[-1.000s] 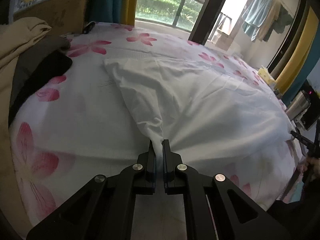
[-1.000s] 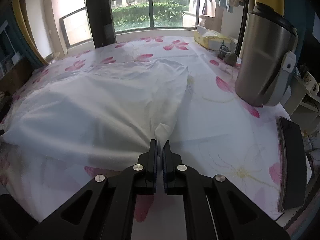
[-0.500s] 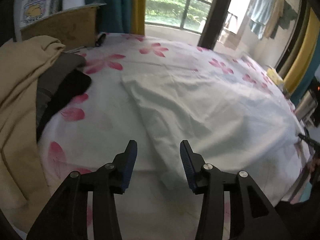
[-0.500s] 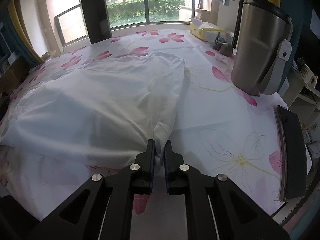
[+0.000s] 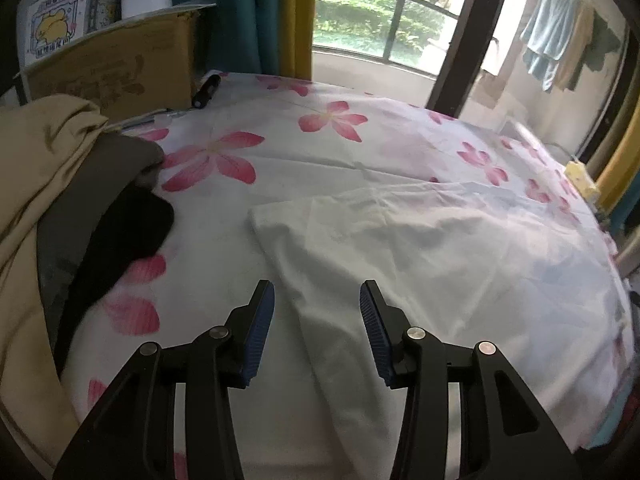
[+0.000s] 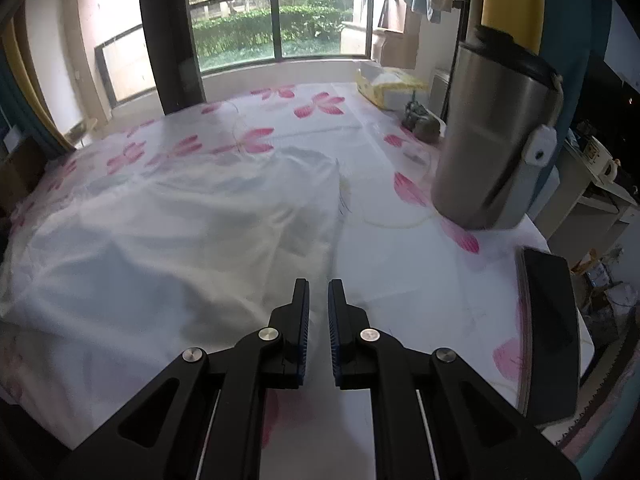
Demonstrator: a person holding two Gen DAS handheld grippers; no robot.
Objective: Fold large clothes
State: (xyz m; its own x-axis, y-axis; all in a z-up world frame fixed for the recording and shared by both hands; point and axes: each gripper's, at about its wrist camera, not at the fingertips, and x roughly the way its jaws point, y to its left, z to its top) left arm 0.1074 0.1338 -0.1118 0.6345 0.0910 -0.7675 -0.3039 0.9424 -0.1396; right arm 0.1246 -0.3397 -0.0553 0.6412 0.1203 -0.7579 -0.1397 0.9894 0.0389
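Note:
A large white garment [image 5: 440, 260] lies spread flat on the floral bed sheet [image 5: 320, 148]. My left gripper [image 5: 316, 292] hovers open just above the garment's near left edge, with nothing between its blue pads [image 5: 260, 328]. In the right wrist view the same garment [image 6: 180, 240] fills the left half of the bed. My right gripper [image 6: 319, 284] hangs over its near right corner, jaws a narrow gap apart. The cloth lies flat beneath them, not pinched.
A pile of tan, grey and black clothes [image 5: 60, 208] sits at the left, with a cardboard box [image 5: 112, 68] behind it. A steel tumbler [image 6: 492, 140], a black flat device [image 6: 548, 320] and a yellow tissue pack [image 6: 384, 88] stand on the bed's right side.
Both grippers were shut on corners of the white garment. The left one opened wide, let go and pulled back to the left. The right one parted slightly and the cloth dropped flat.

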